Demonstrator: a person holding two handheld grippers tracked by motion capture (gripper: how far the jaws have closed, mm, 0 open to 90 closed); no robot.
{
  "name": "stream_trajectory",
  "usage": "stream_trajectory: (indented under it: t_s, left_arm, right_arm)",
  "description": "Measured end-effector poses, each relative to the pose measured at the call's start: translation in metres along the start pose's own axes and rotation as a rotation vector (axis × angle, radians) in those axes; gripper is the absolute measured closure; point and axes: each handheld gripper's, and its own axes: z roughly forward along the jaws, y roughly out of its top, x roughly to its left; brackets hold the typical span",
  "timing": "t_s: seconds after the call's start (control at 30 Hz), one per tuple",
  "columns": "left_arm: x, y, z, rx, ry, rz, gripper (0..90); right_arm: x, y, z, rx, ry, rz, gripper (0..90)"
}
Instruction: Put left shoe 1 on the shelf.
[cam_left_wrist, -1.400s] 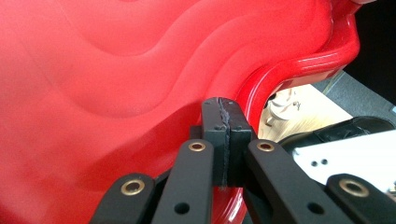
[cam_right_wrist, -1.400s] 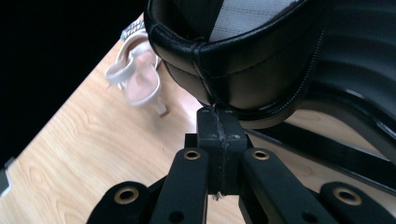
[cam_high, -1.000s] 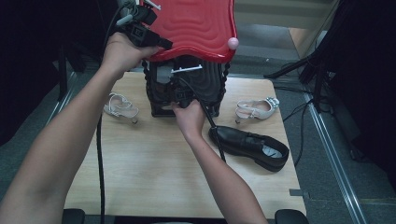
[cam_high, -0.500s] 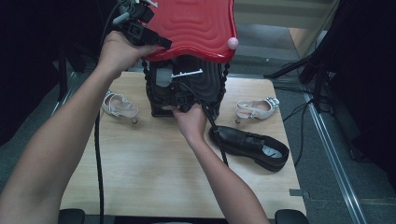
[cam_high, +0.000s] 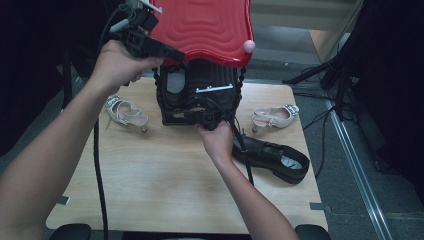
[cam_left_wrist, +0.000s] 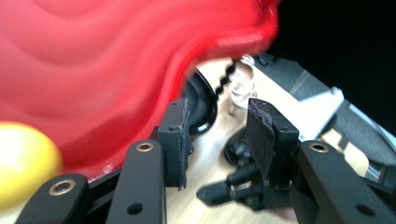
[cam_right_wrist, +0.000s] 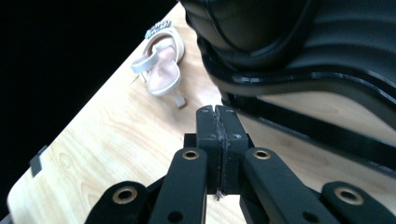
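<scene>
Fingers of the left gripper (cam_left_wrist: 217, 140) stand parted, having just been opening, with nothing between them; the red lid (cam_high: 202, 25) lies just to their left, raised over the black bin (cam_high: 197, 95) at the table's (cam_high: 165, 190) far middle; the right gripper (cam_right_wrist: 217, 140), pressed shut on nothing, sits at the bin's near base, the closer of the two to it; the bin's inside stays hidden under the lid; a black shoe (cam_high: 272, 157) lies to the right.

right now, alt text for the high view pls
A person's left gripper sits at the edge of a red lid raised over a black box on a wooden table; two pale sandals and a black shoe lie around it.
</scene>
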Motion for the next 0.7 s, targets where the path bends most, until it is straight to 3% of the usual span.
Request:
stream_trajectory:
  t_s: [0.2, 0.4, 0.47, 0.5, 0.63, 0.7]
  left_arm:
    - [-0.005, -0.028, 0.007, 0.001, -0.042, 0.013, 69.7]
    - [-0.005, -0.049, 0.011, 0.003, -0.047, 0.016, 69.6]
    - [-0.004, -0.057, 0.011, 0.007, -0.04, 0.016, 69.0]
    - [-0.004, -0.06, 0.011, 0.01, -0.039, 0.018, 69.1]
    - [-0.002, -0.072, 0.012, 0.007, -0.032, 0.013, 69.0]
    - [-0.001, -0.079, 0.013, 0.005, -0.031, 0.008, 69.0]
  right_arm:
    - [-0.006, -0.008, -0.007, 0.002, -0.002, 0.001, 90.0]
    - [-0.007, -0.017, -0.014, -0.007, 0.013, -0.03, 90.0]
    - [-0.009, -0.02, -0.015, 0.001, 0.044, -0.016, 90.0]
    - [-0.012, -0.023, -0.015, 0.004, 0.082, -0.004, 90.0]
    - [-0.016, -0.034, -0.013, 0.017, 0.079, 0.01, 90.0]
    - [-0.019, -0.039, -0.013, 0.013, 0.076, 0.025, 85.5]
